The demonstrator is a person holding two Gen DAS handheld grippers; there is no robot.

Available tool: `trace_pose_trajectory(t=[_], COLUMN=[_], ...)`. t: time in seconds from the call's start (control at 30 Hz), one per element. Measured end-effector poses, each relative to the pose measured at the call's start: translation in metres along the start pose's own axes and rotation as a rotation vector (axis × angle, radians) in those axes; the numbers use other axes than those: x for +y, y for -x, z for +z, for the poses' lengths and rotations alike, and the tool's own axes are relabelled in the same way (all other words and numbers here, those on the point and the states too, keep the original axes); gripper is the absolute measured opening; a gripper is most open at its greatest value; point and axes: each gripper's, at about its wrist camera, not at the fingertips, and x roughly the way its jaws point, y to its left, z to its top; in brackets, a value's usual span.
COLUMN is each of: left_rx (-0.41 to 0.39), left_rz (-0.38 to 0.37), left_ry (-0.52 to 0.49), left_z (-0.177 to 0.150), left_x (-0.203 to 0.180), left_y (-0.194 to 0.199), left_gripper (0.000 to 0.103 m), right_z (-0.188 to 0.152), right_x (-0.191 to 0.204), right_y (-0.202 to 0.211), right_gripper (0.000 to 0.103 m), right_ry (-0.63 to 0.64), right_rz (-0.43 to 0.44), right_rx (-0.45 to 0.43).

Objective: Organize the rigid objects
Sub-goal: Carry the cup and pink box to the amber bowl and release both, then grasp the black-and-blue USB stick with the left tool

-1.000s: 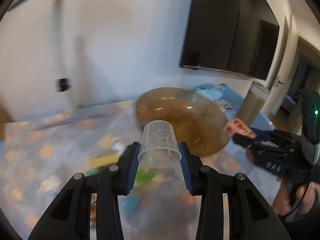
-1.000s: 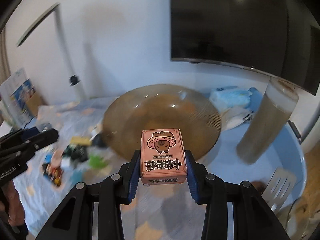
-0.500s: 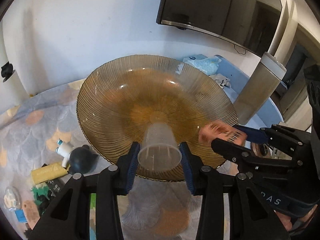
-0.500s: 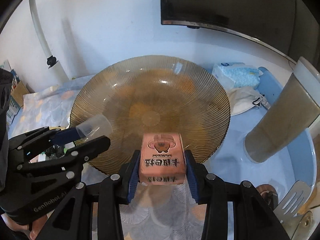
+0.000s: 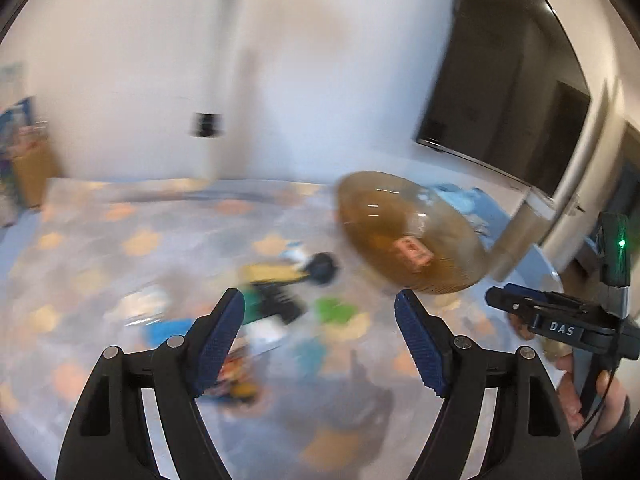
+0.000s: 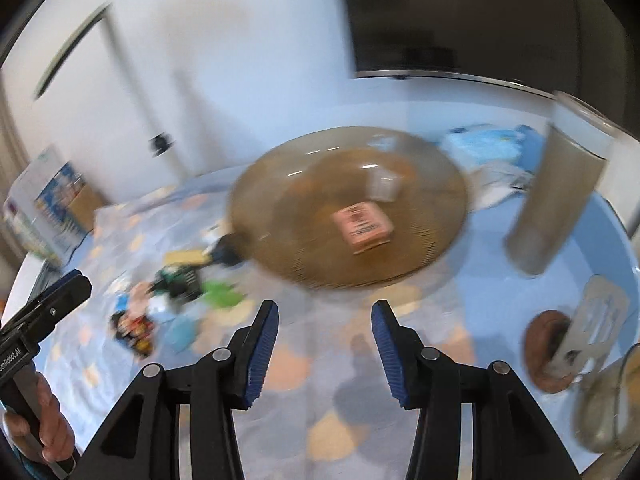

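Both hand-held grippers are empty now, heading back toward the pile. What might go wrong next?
1. The clear cup and pink box lie loose in the amber glass plate; knocking its rim may spill them.
2. The leftover items are crowded, so the open left hand-held gripper may pinch two.

Bright, even indoor light; heavy motion blur smears both views, fisheye edges darken, small glints on the amber glass plate.

Bare tablecloth lies ahead of both grippers. Small clutter crowds left; tall tumbler and spatula block right.
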Motion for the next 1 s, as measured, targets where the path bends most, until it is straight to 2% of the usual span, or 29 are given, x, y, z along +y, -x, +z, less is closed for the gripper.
trace_pose_trajectory(t=[0.13, 0.23, 0.33, 0.47, 0.6, 0.8, 1.0], left_rx=[-0.012, 0.015, 0.058, 0.108, 0.137, 0.155, 0.167], left_rz=[0.118, 0.21, 0.264, 0.262, 0.263, 0.25, 0.251], left_ry=[0.036, 0.045, 0.047, 0.058, 0.066, 0.089, 0.083], left_z=[-0.021, -0.04, -0.062, -0.084, -0.095, -0.098, -0.098], left_x=[0.04, 0.063, 0.083, 0.095, 0.1, 0.104, 0.102], left_y=[0.026, 0.024, 0.015, -0.004, -0.015, -0.016, -0.018], left_gripper=[0.076, 0.076, 0.076, 0.076, 0.076, 0.076, 0.076], right_z=[-0.017, -0.034, -0.054, -0.073, -0.081, -0.087, -0.087], right_x=[0.051, 0.083, 0.105, 0.113, 0.115, 0.11, 0.113], right_y=[-0.005, -0.016, -0.033, -0.06, -0.071, -0.089, -0.09], right_gripper=[0.047, 0.047, 0.048, 0.048, 0.048, 0.05, 0.052], right_ry=[0.099, 0.151, 0.207, 0.212, 0.222, 0.196, 0.209], right_rz=[0.065, 0.136, 0.164, 0.198, 0.195, 0.19, 0.177], right_rx=[0.009, 0.019, 0.008, 0.056, 0.059, 0.096, 0.088])
